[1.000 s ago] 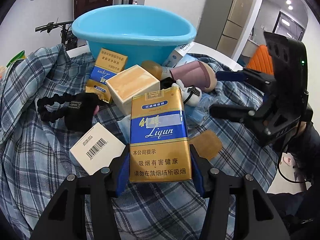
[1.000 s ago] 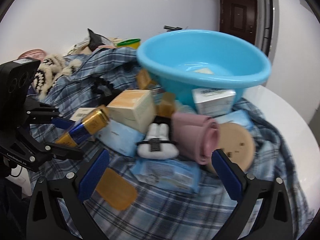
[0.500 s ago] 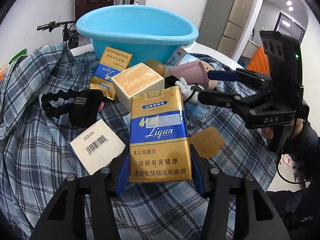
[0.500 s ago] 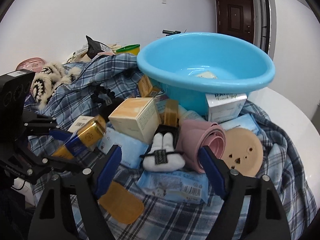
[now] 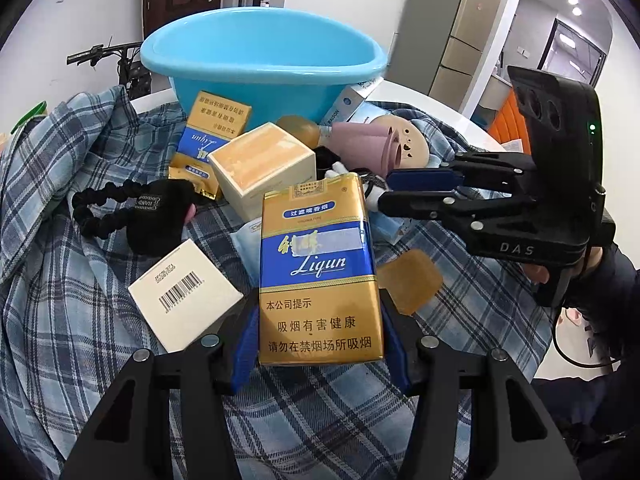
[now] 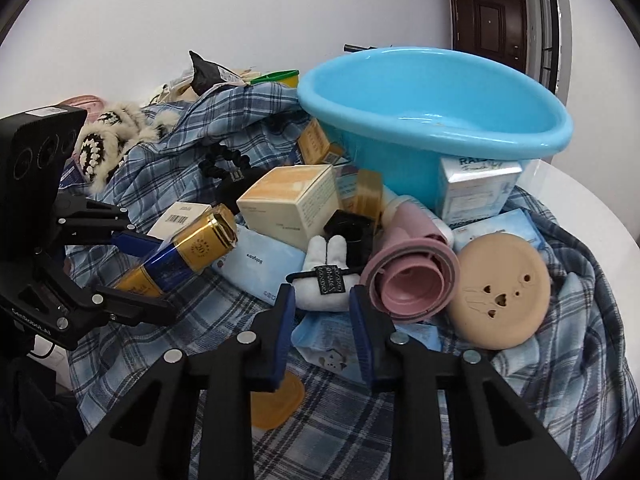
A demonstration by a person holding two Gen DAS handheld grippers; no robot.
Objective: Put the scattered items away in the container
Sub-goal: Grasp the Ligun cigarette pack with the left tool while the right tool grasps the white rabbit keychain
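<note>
Just short of the blue basin [image 5: 260,60], the left tongs [image 5: 316,332] pinch an upright Liqun cigarette pack [image 5: 318,268], while the right tongs [image 6: 322,320], half spread, straddle the white plush rabbit [image 6: 326,276] directly ahead.

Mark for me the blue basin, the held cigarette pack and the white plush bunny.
blue basin [image 6: 436,88], right wrist view, inner wall.
cigarette pack [image 5: 318,268], left wrist view, blue band on its front.
white plush bunny [image 6: 326,258], right wrist view, ears.

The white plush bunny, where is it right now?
In the right wrist view the bunny lies just ahead of the right gripper, between the blue tissue pack and the pink roll.
</note>
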